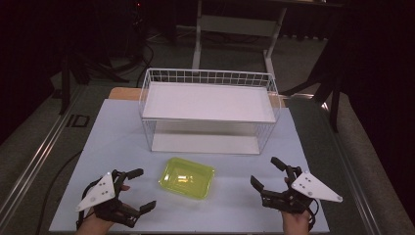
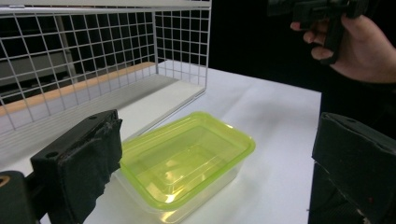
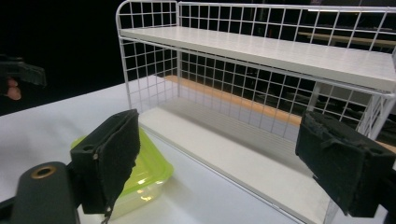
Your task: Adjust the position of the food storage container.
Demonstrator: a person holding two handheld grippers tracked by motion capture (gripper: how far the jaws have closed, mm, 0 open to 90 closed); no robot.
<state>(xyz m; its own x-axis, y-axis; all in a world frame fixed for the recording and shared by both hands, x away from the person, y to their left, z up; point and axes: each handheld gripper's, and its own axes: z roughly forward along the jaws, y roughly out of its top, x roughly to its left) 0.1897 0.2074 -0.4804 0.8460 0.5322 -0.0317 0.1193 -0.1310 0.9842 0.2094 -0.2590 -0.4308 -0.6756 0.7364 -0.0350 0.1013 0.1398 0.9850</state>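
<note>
A clear yellow-green plastic container [image 1: 187, 177] sits empty on the white table [image 1: 235, 205], in front of the wire rack. My left gripper [image 1: 143, 189] rests near the front edge to the container's left, jaws wide open and pointing toward it. My right gripper [image 1: 265, 171] is to the container's right, also open, with nothing held. In the left gripper view the container [image 2: 187, 158] lies ahead beyond the open left gripper [image 2: 215, 177], and a hand holds the other gripper [image 2: 327, 18] at top right. In the right gripper view the container [image 3: 152, 170] shows behind the left jaw of the open right gripper [image 3: 224, 163].
A white wire rack [image 1: 208, 78] with two white shelves stands at the back of the table, its lower shelf [image 1: 205, 143] just behind the container. The rack [image 3: 280, 51] is close ahead in the right gripper view. Dark floor and a table frame [image 1: 235, 24] lie beyond.
</note>
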